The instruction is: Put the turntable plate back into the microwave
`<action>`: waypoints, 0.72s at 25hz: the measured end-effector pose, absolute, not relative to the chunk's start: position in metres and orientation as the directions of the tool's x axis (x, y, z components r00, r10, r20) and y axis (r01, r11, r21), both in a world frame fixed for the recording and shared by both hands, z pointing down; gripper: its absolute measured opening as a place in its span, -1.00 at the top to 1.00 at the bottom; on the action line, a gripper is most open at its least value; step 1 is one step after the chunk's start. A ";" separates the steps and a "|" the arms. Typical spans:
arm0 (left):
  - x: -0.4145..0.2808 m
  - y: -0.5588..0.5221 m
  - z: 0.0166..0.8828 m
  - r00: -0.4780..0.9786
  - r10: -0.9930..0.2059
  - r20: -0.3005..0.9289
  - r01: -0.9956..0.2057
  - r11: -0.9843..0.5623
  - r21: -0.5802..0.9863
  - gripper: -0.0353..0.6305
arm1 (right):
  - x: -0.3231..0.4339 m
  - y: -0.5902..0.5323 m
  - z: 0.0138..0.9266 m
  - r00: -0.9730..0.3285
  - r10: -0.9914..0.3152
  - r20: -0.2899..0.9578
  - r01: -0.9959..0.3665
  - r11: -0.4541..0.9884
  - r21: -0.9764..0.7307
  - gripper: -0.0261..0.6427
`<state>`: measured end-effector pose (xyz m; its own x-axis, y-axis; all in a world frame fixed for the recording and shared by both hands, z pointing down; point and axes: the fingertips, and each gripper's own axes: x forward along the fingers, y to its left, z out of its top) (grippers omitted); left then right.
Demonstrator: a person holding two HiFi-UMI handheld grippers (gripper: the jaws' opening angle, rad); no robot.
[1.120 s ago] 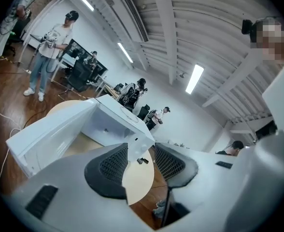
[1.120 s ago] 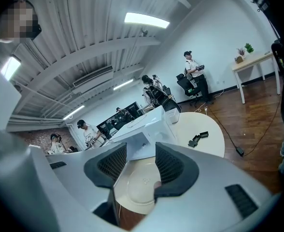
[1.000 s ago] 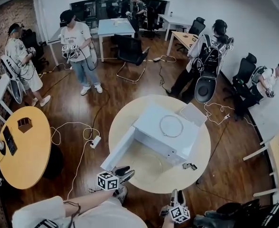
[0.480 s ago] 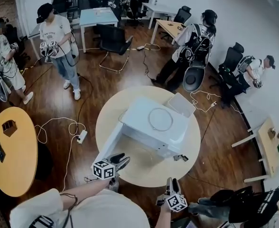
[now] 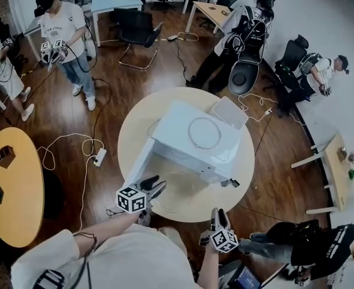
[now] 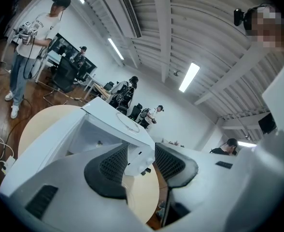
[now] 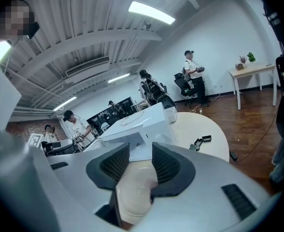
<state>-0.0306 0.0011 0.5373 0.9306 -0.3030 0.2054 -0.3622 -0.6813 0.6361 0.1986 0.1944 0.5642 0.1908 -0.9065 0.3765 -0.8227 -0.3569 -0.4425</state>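
Turntable plate [image 7: 132, 190]: it lies flat on the tabletop [image 5: 135, 131], in front of the open microwave [image 5: 195, 140] and outside the cavity. Step in hand, by judgement: approach for pick-up. The right tongs [image 7: 140, 161] have just been closing. The plate shows in the gap between their pads, which do not appear to press on it. The left tongs [image 6: 141, 163] stand spread and empty, aimed at the microwave. The next move likely calls for a rim grip, then a level lift into the cavity.
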 end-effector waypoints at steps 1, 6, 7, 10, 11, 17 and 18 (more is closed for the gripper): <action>-0.032 0.002 0.538 0.930 -0.302 0.207 -0.363 -0.683 0.634 0.40 | 0.198 0.195 0.566 0.188 -0.905 0.383 -0.824 -0.357 -0.440 0.46; -0.036 -0.001 0.542 0.926 -0.308 0.219 -0.376 -0.690 0.619 0.40 | 0.192 0.185 0.568 0.168 -0.903 0.396 -0.833 -0.345 -0.433 0.46; -0.039 0.003 0.544 0.924 -0.310 0.224 -0.380 -0.683 0.624 0.40 | 0.188 0.184 0.570 0.156 -0.900 0.406 -0.836 -0.340 -0.431 0.46; -0.045 0.003 0.546 0.917 -0.329 0.224 -0.394 -0.668 0.632 0.40 | 0.184 0.176 0.575 0.124 -0.897 0.424 -0.848 -0.318 -0.425 0.46; -0.045 0.002 0.547 0.914 -0.337 0.225 -0.400 -0.664 0.632 0.40 | 0.184 0.172 0.575 0.112 -0.897 0.427 -0.851 -0.308 -0.425 0.46; -0.047 0.007 0.563 0.884 -0.385 0.264 -0.461 -0.633 0.622 0.40 | 0.188 0.159 0.592 0.023 -0.887 0.460 -0.868 -0.246 -0.431 0.46; -0.046 0.008 0.567 0.879 -0.390 0.275 -0.472 -0.626 0.621 0.40 | 0.190 0.156 0.596 0.005 -0.884 0.467 -0.869 -0.235 -0.436 0.46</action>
